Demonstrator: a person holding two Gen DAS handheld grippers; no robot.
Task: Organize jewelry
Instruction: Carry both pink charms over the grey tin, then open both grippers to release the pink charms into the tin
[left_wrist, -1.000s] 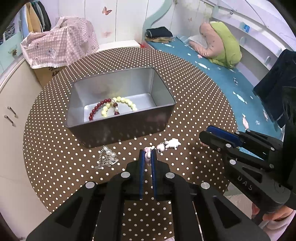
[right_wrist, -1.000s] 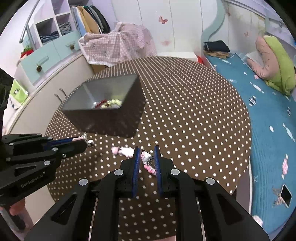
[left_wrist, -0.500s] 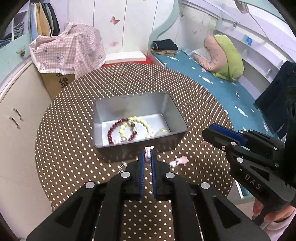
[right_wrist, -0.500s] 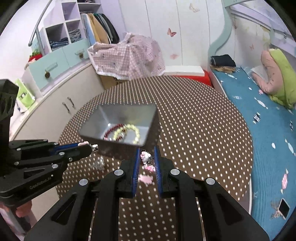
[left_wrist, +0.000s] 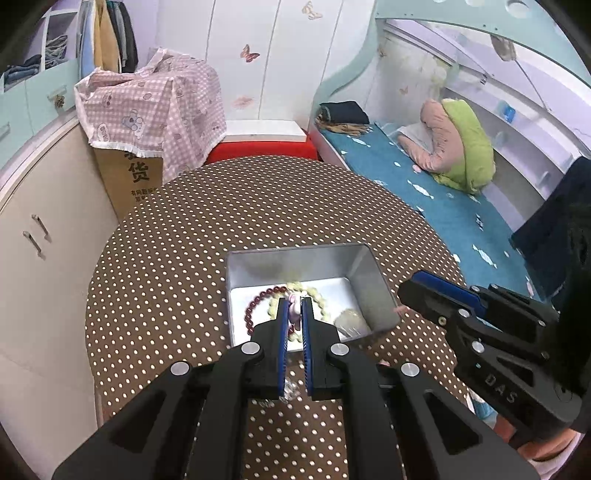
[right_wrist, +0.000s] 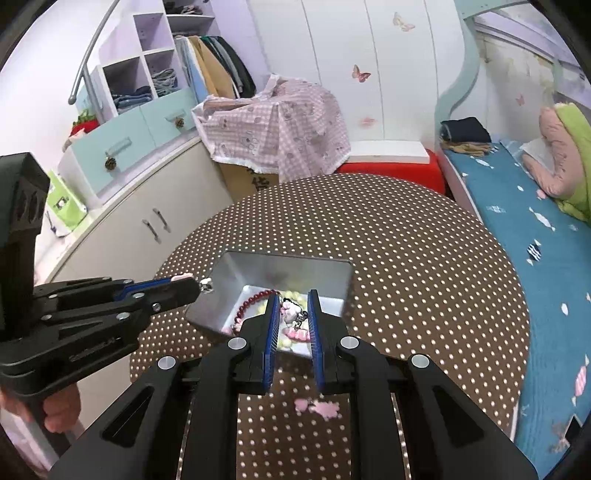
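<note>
A silver metal tin stands on the polka-dot table and holds a dark red bead bracelet and a pale yellow bead bracelet. My left gripper is shut on the end of a pink and white charm string, held above the tin. My right gripper is shut on the other part of the same charm string, also above the tin. A pink charm piece shows below, over the table. The left gripper also shows in the right wrist view.
The round brown polka-dot table has a cabinet to its left and a blue bed to its right. A cardboard box under pink checked cloth stands behind the table. A small silver piece lies near the tin.
Both grippers have risen and moved forward with the charm string between them, from the table in front of the tin to above the tin's opening.
</note>
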